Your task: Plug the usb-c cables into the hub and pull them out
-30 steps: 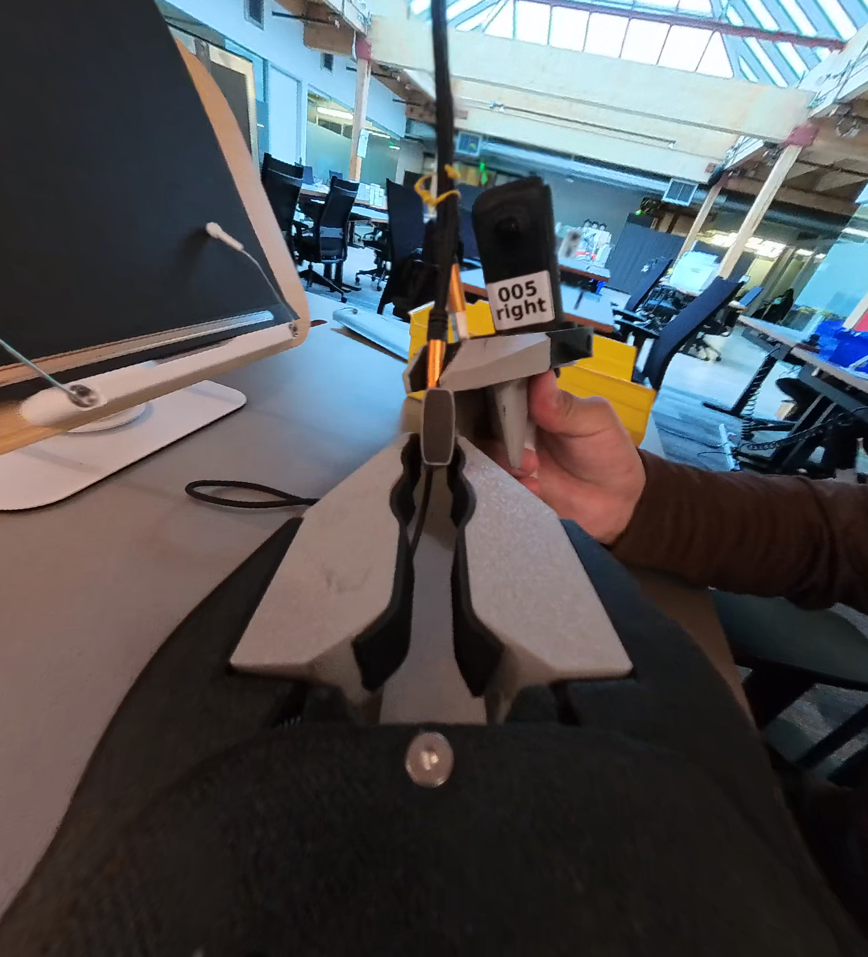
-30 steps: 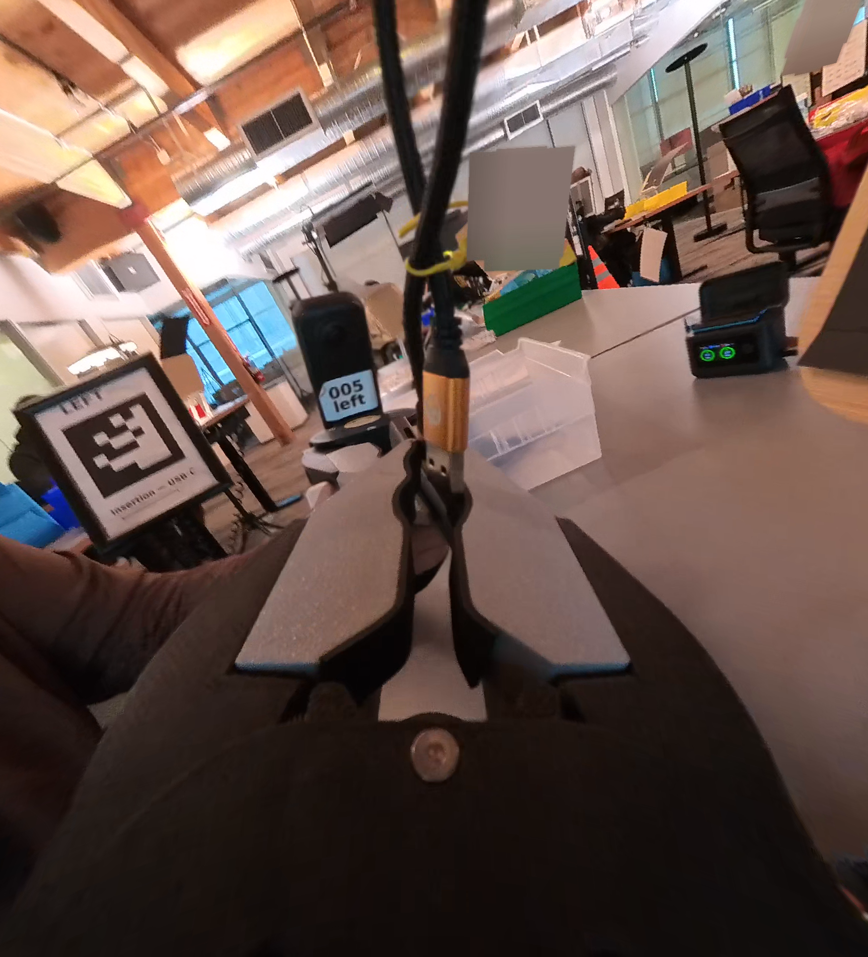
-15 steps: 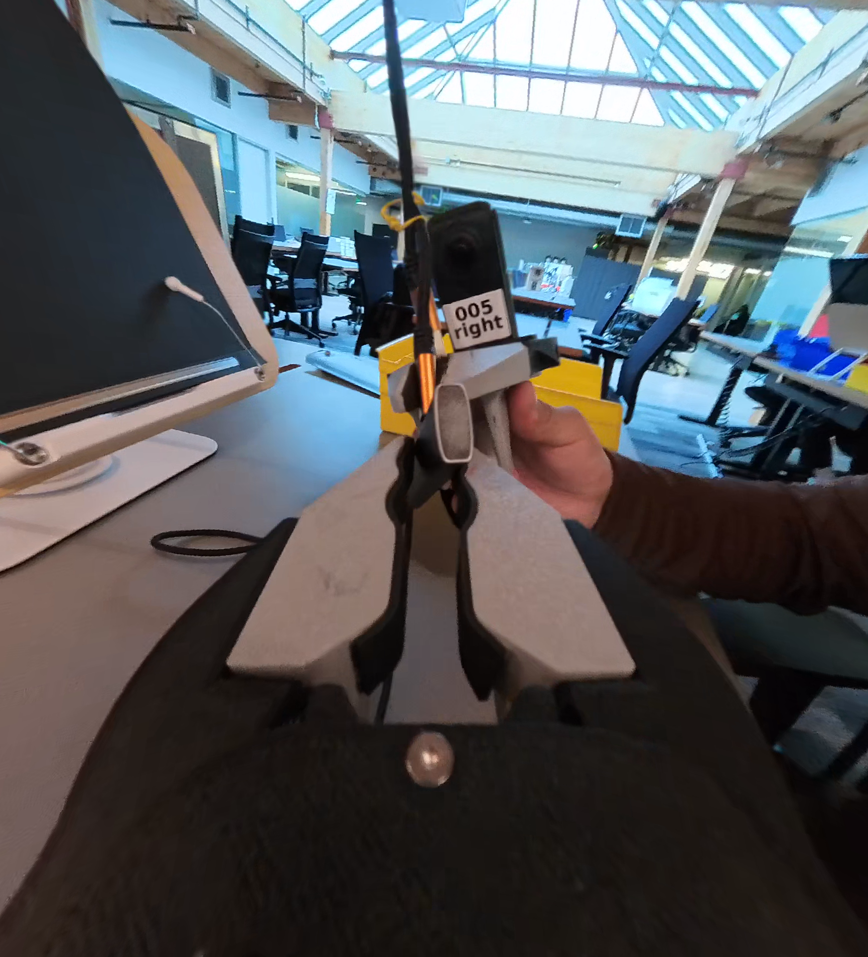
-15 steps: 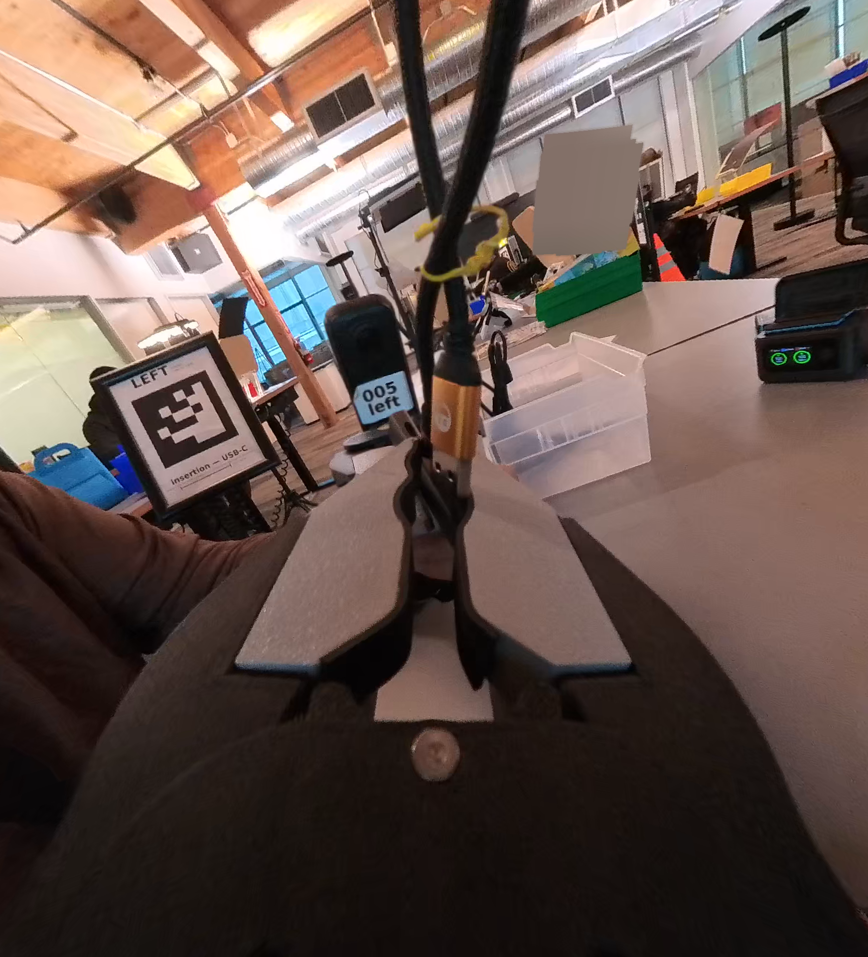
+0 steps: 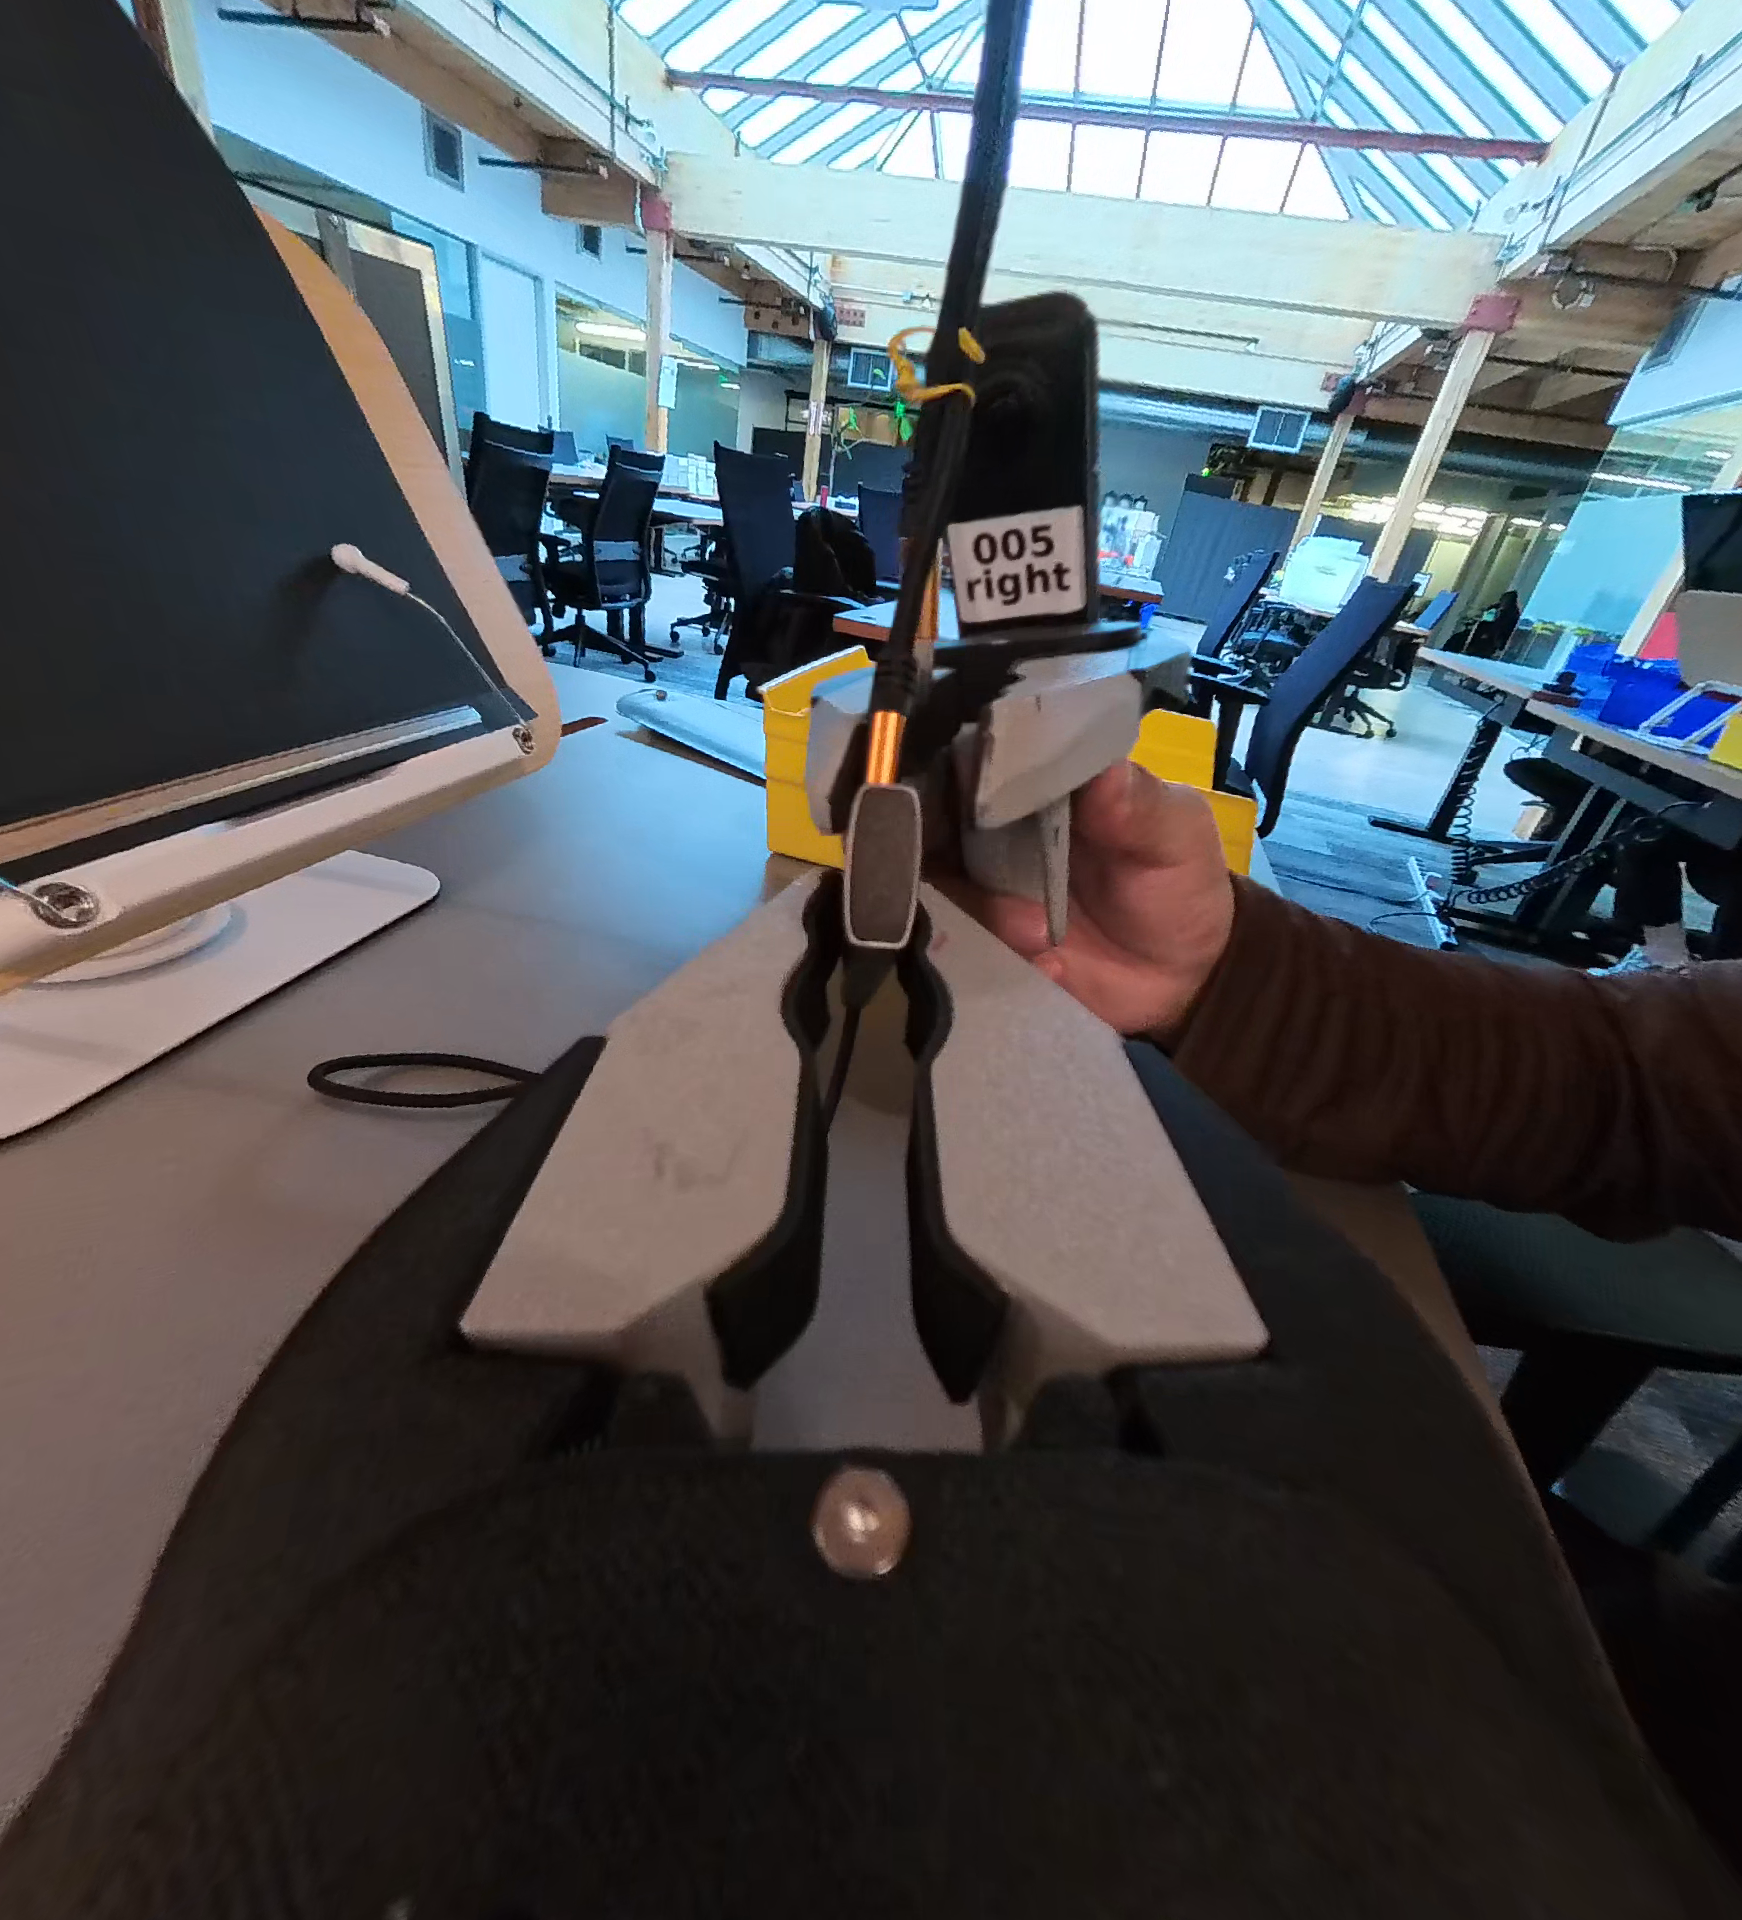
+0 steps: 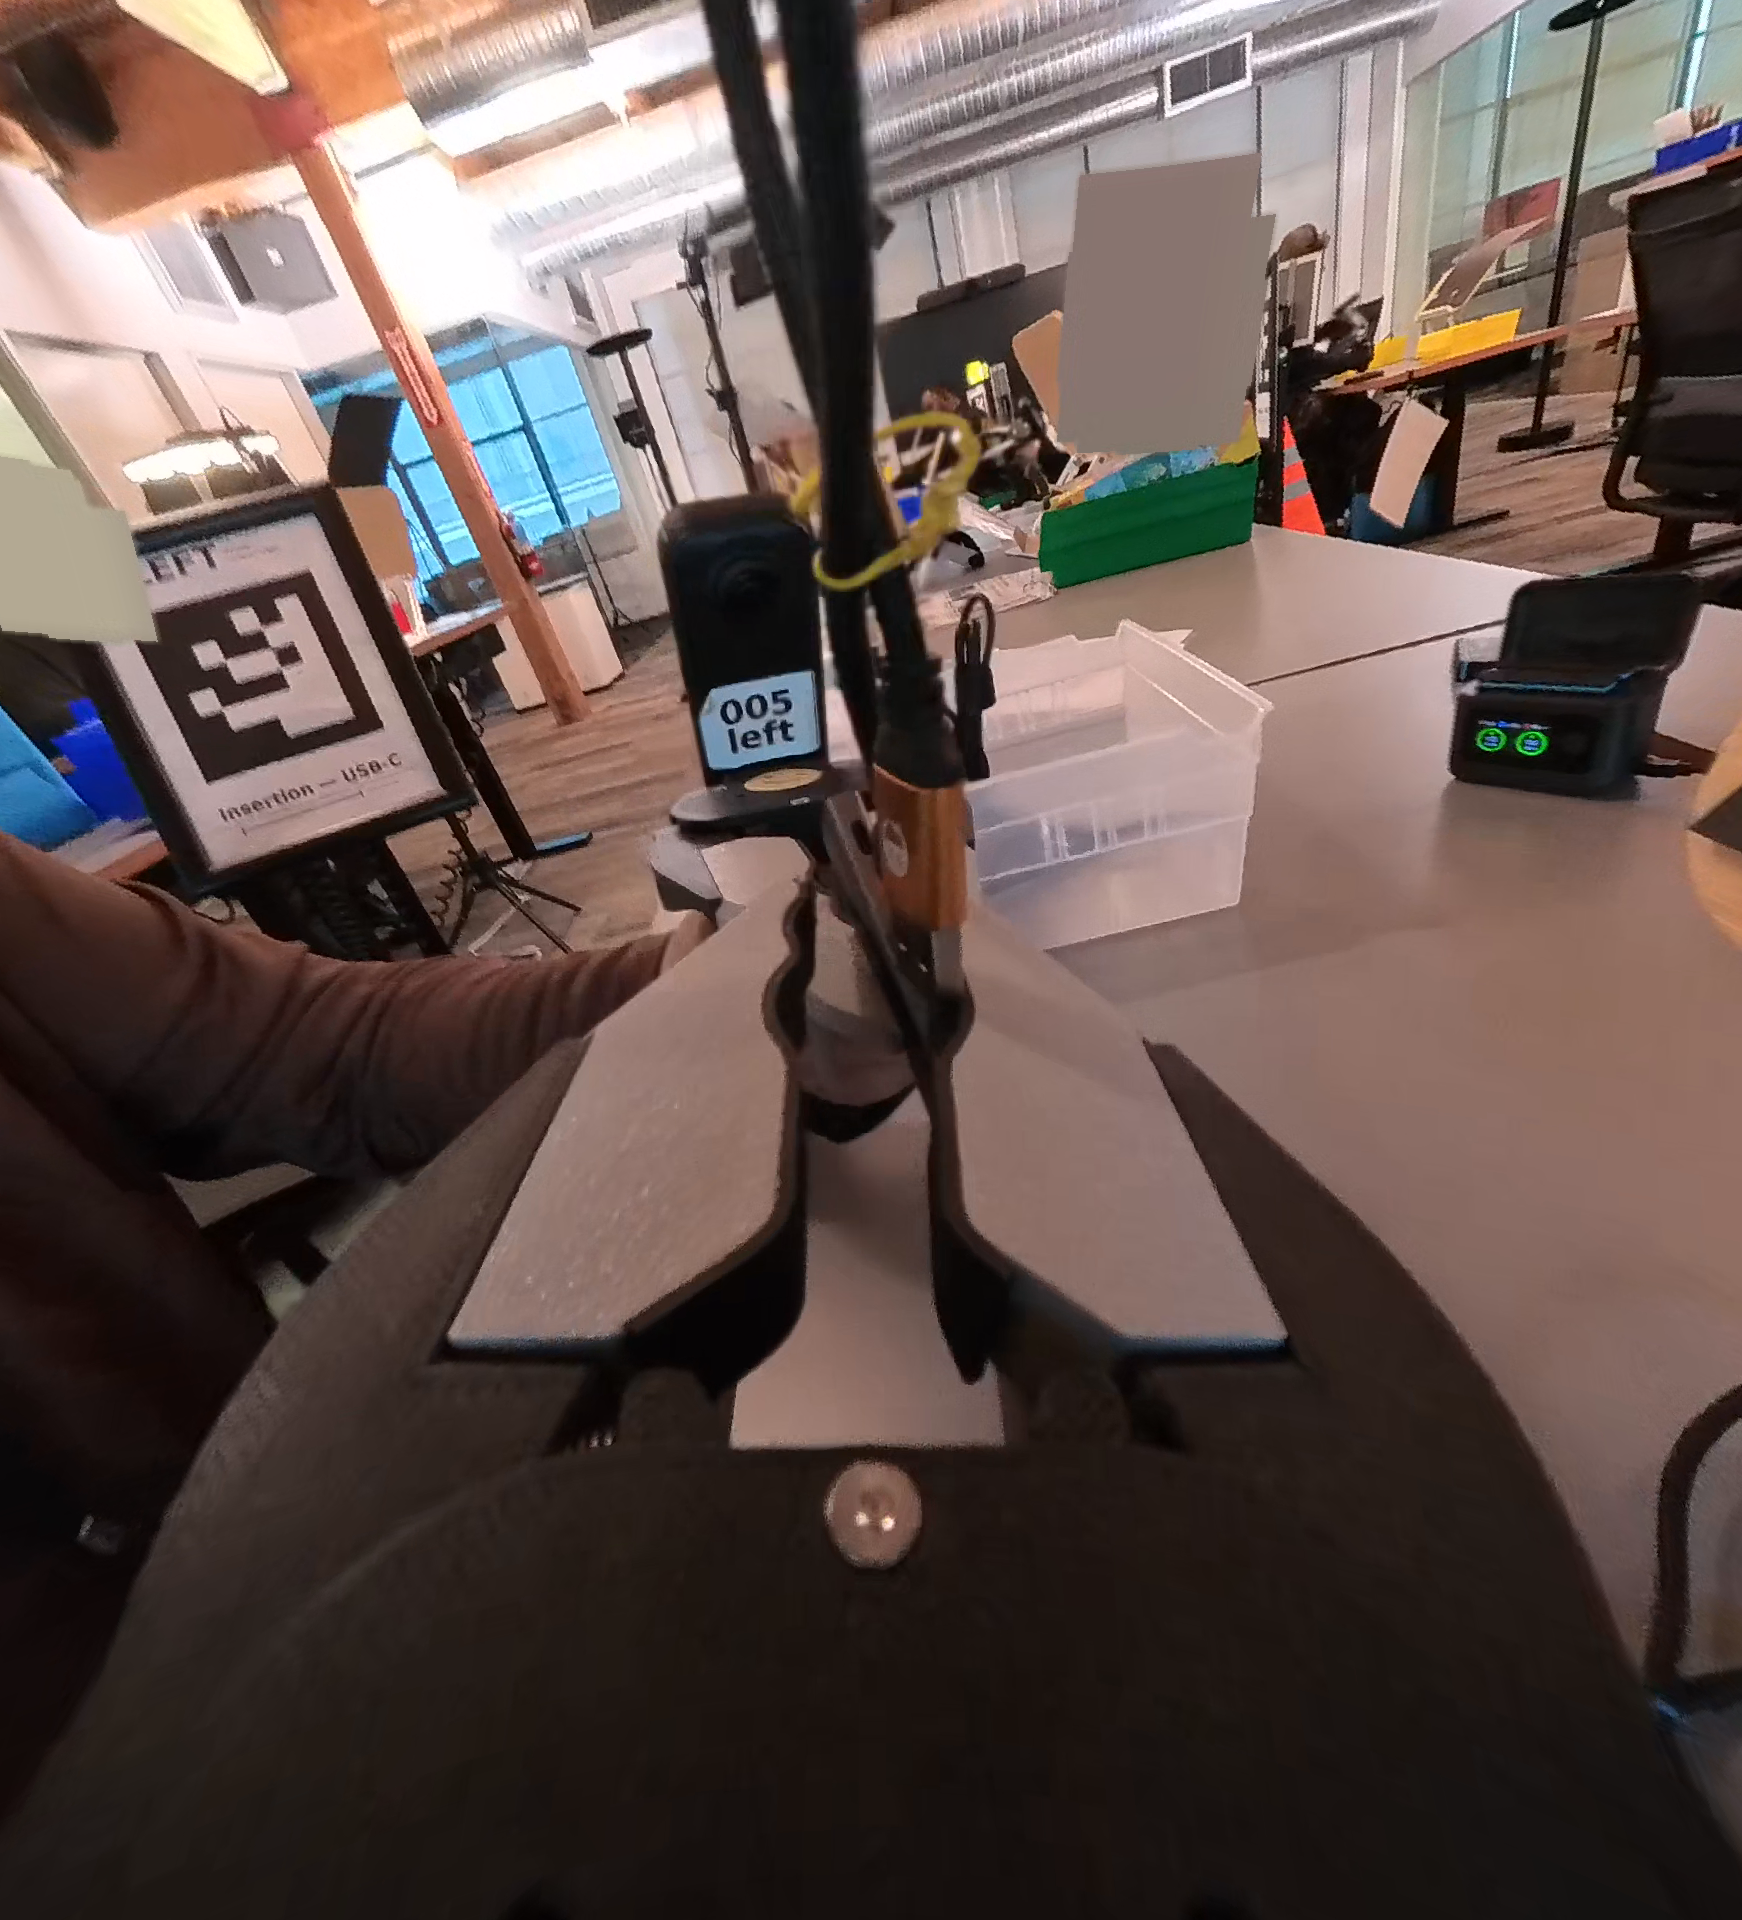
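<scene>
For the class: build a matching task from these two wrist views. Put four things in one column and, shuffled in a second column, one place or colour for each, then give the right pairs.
Things
1. hub
2. cable plug
3. clear plastic box
4. twist tie

Descriptions
A. yellow, looped round the black cables
B. empty-looking, standing on the grey table
C. grey, held between the fingertips of the left gripper
D. orange metal shell, at the fingertips of the right gripper

Pairs: 1-C, 2-D, 3-B, 4-A
</scene>
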`<state>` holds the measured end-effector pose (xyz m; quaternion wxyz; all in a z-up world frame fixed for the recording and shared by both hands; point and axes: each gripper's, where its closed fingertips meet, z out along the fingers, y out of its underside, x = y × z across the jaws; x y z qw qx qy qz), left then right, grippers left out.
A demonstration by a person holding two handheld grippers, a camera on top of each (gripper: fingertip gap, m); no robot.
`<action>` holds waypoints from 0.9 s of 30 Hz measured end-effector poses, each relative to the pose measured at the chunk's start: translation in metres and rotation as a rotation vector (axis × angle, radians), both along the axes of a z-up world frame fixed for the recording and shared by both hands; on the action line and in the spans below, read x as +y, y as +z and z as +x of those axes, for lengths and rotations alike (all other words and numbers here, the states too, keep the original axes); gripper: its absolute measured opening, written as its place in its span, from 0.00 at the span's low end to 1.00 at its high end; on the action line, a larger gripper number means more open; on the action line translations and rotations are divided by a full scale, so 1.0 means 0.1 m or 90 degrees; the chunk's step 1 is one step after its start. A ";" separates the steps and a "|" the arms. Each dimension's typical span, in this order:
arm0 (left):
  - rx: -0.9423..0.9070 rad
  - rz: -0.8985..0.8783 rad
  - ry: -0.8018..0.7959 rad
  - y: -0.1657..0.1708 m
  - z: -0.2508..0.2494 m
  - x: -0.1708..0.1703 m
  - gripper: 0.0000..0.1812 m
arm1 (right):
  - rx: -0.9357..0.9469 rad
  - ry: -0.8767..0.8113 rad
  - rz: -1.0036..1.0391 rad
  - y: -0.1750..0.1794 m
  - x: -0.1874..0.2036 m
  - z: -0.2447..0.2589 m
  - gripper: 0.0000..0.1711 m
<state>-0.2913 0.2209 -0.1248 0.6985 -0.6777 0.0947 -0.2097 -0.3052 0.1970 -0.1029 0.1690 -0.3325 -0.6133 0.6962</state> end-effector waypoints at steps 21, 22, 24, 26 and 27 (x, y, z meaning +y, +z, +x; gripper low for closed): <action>-0.110 -0.016 -0.076 0.02 0.07 -0.01 0.04 | 0.037 -0.062 0.104 -0.08 0.07 -0.01 0.03; -0.119 -0.022 -0.078 0.01 0.07 0.00 0.05 | 0.035 -0.063 0.104 -0.09 0.07 -0.01 0.03; -0.123 -0.024 -0.076 0.00 0.06 0.01 0.04 | 0.029 -0.062 0.101 -0.10 0.08 -0.01 0.02; -0.114 -0.027 -0.065 -0.03 0.06 0.03 0.05 | 0.017 -0.059 0.111 -0.13 0.09 0.00 0.02; -0.107 -0.028 -0.053 -0.04 0.06 0.05 0.05 | 0.014 -0.064 0.120 -0.14 0.10 -0.01 0.02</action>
